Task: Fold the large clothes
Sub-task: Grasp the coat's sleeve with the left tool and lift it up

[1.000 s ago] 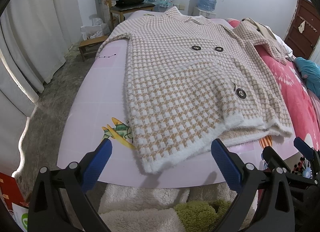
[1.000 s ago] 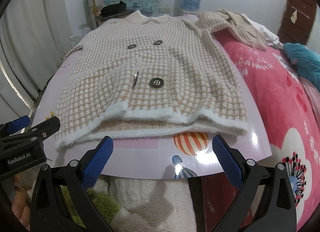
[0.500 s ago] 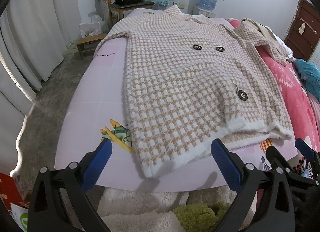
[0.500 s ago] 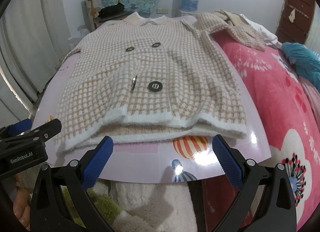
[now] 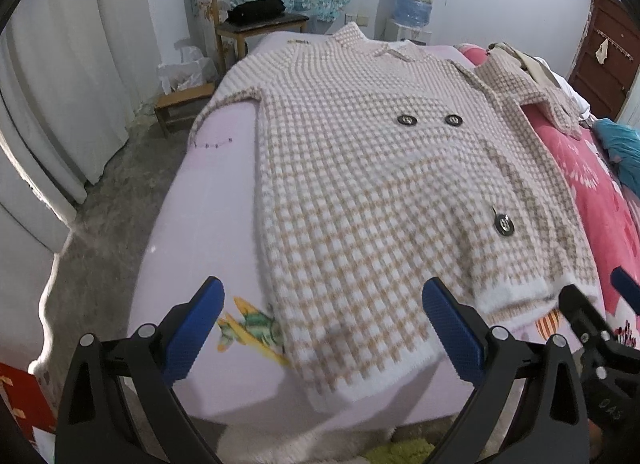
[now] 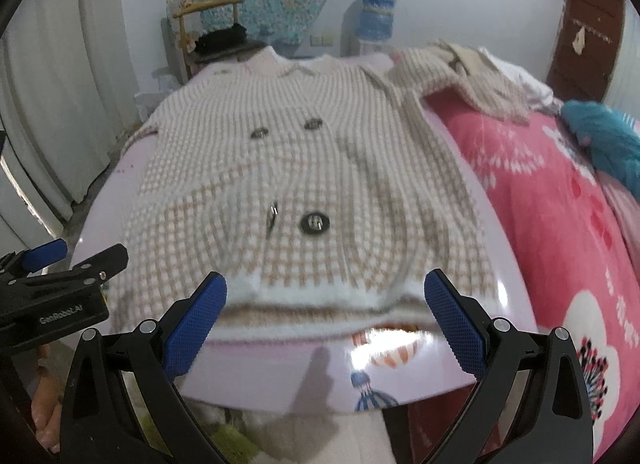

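Across the bed: coat lies flat, front up, on the lilac mat, collar at the far end, hem at the near edge facing me.
Change, coat: none that I can see in its lay against half a second back; same spread, no fold made yet.
Change, view: both my cameras have closed in on the hem since a second ago; hem now sits between the finger pads in each view.
Meaning: I judge this as the approach to a first grab at the hem; folding proper not started.
Sleeve: right sleeve is flung out over the pink quilt, off the mat; likely needs bringing in.
Left gripper: fingers spread wide, nothing between them, over the near left corner of the hem.
Right gripper: fingers spread wide too, empty, centred on the white hem band.
Buttons: two dark ones mid-chest, one larger lower down.
Writing: "GenRobot.AI" in white on the left gripper body, seen from the right camera.
Other text: none legible; mat prints are pictures only.
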Demonstrator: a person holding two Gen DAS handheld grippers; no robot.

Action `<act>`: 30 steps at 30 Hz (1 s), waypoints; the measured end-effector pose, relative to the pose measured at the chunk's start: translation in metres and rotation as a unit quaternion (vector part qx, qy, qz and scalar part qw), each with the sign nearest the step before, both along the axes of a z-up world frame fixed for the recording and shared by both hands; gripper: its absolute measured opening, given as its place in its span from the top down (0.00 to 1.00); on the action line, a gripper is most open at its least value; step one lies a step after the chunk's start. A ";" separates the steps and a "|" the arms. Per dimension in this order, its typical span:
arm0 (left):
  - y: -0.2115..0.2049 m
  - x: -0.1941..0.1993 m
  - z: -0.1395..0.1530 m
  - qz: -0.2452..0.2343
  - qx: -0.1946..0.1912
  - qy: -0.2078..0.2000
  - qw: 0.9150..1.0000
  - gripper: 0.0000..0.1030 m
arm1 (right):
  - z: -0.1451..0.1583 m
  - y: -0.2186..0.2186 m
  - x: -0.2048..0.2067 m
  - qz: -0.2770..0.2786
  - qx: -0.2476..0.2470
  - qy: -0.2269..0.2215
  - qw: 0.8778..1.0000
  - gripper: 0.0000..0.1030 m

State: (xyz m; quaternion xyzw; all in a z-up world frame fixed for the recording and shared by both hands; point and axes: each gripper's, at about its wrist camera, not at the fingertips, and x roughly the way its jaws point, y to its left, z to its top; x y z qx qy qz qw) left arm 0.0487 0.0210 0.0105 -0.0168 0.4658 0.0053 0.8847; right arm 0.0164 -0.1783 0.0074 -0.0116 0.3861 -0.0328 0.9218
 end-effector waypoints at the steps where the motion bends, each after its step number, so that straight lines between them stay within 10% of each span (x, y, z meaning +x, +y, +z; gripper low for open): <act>1: 0.003 0.002 0.001 0.000 -0.001 -0.003 1.000 0.05 | 0.002 0.002 0.002 0.001 -0.001 -0.006 1.000 0.08; 17: 0.085 0.040 0.015 -0.001 -0.104 -0.105 0.989 0.05 | 0.021 0.053 0.061 0.084 -0.035 -0.056 0.994 0.08; 30: 0.201 0.077 0.011 0.115 -0.150 -0.112 0.976 0.05 | 0.011 0.111 0.107 0.176 -0.008 -0.030 0.984 0.08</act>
